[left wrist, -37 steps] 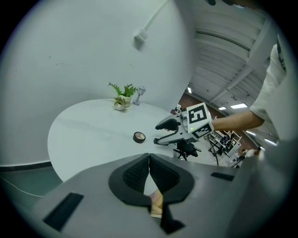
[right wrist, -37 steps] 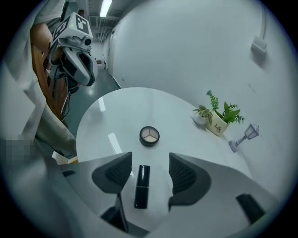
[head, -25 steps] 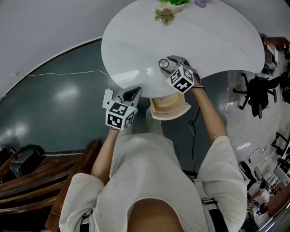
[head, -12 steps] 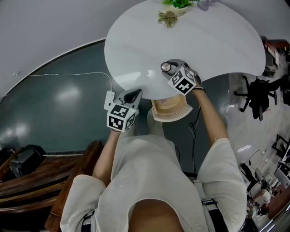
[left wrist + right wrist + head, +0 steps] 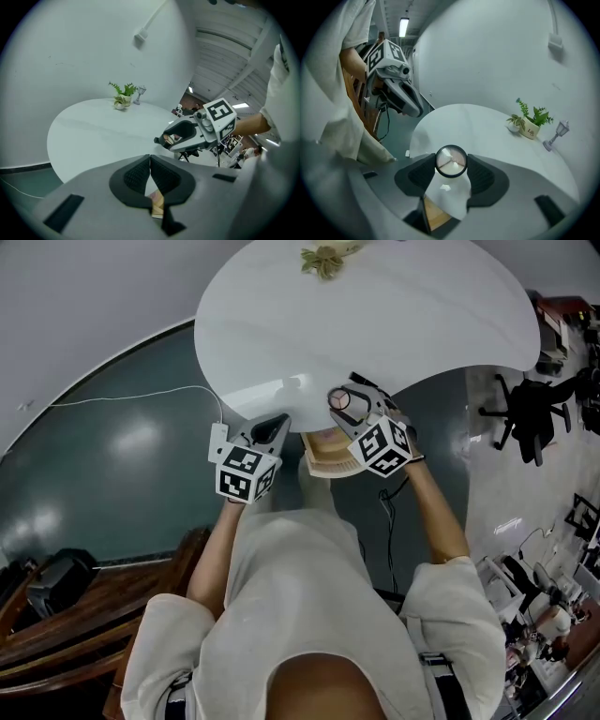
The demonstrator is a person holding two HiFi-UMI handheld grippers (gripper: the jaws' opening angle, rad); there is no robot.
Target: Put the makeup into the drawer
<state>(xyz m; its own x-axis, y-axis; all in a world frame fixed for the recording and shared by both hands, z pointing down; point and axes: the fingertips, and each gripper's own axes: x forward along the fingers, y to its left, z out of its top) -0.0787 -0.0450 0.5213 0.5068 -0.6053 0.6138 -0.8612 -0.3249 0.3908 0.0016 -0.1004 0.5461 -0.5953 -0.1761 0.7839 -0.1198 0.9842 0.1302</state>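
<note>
The right gripper [image 5: 347,396] is clamped on the round makeup compact [image 5: 451,161]. Its jaws have just been closing, and the compact now sits gripped between the pads with its round face toward the gripper's camera. A second ago this gripper stood further in on the white table [image 5: 375,315], with the compact at the surface. It now holds the compact clear of the tabletop, above the table's near edge. The open drawer [image 5: 319,470] lies just below and nearer the person. The left gripper [image 5: 150,176] has its jaws together on nothing, and it remains just left of the drawer. The pick-up appears complete. The remaining steps are probably to carry the compact over the drawer opening, lower it and release.
</note>
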